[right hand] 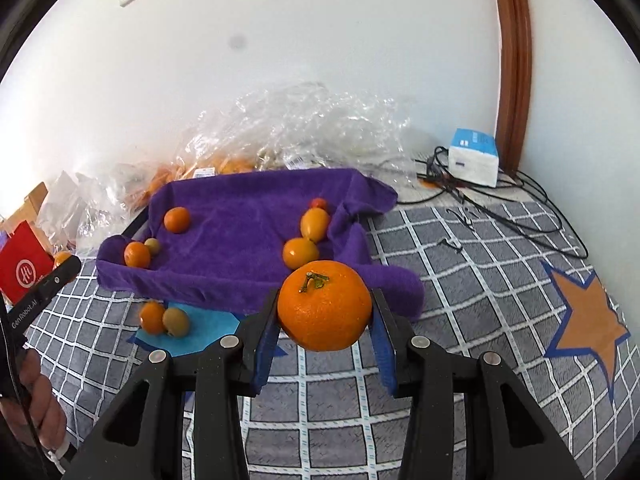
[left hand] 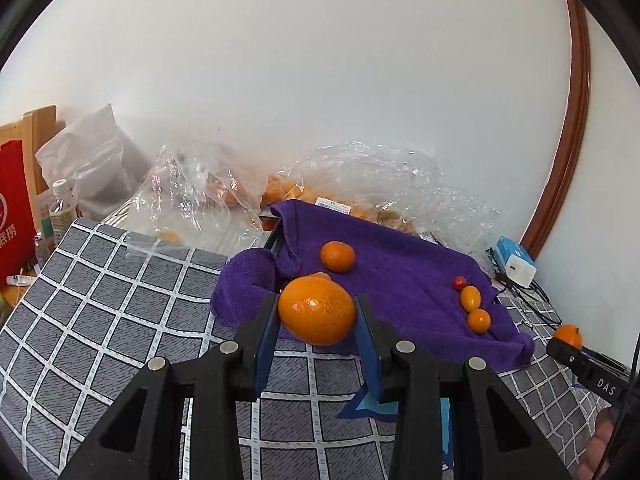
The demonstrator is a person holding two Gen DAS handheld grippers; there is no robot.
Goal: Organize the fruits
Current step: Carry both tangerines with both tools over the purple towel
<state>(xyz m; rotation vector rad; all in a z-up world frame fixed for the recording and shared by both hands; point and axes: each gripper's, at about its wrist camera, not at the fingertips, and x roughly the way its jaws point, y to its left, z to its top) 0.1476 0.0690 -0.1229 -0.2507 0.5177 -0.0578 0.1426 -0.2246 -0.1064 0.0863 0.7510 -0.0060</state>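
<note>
My left gripper [left hand: 316, 304] is shut on a mandarin [left hand: 316, 314], held just above the near left corner of the purple-towel tray [left hand: 400, 280]. My right gripper [right hand: 325, 300] is shut on a stemmed mandarin [right hand: 324, 308] in front of the tray's [right hand: 240, 236] near right corner. On the towel lie a small orange [right hand: 177, 220], another orange [right hand: 137, 254] beside a greenish fruit [right hand: 152, 245], two kumquats [right hand: 315, 223] [right hand: 300, 253] and a cherry tomato [right hand: 319, 203]. Outside the tray, an orange kumquat [right hand: 152, 317] and a green one [right hand: 175, 321] rest on a blue patch.
Crumpled clear plastic bags [left hand: 360, 184] with more fruit lie behind the tray against the wall. A white box [right hand: 474, 156] with tangled cables sits at the back right. A red bag [left hand: 14, 220] and a bottle [left hand: 60, 204] stand at the left. Checked cloth [right hand: 460, 280] covers the table.
</note>
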